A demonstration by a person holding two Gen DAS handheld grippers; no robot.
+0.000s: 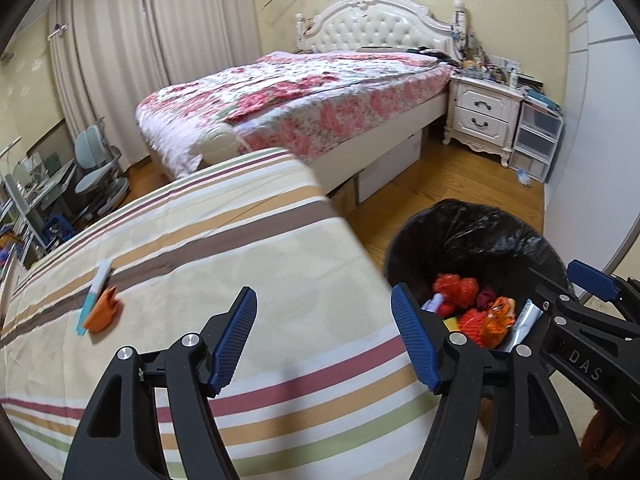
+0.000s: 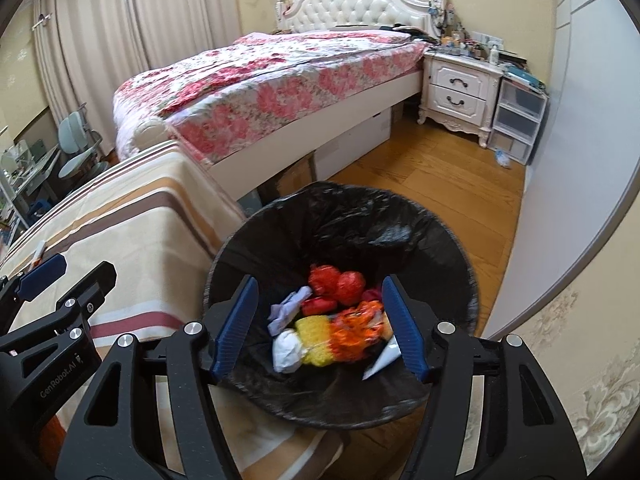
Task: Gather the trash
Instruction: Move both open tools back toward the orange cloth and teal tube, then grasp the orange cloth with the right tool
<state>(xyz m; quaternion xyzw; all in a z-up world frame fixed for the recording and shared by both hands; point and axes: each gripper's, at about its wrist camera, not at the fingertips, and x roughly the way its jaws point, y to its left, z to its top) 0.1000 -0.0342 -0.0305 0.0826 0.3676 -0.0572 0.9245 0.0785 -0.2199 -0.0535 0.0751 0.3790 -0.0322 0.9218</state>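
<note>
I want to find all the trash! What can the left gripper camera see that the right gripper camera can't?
Only the left view shows the orange scrap beside a white and teal wrapper on the striped cover. Only the right view shows the white crumpled paper and yellow piece inside the bin. Both show the bin with red and orange trash, the flowery bed, and both grippers open and empty.

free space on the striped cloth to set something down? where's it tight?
Striped cloth is mostly bare: open from the orange scrap and blue-white wrapper across to its bin-side edge. The trash bin holds a pile of trash, and the right hand-held gripper hangs over it.
</note>
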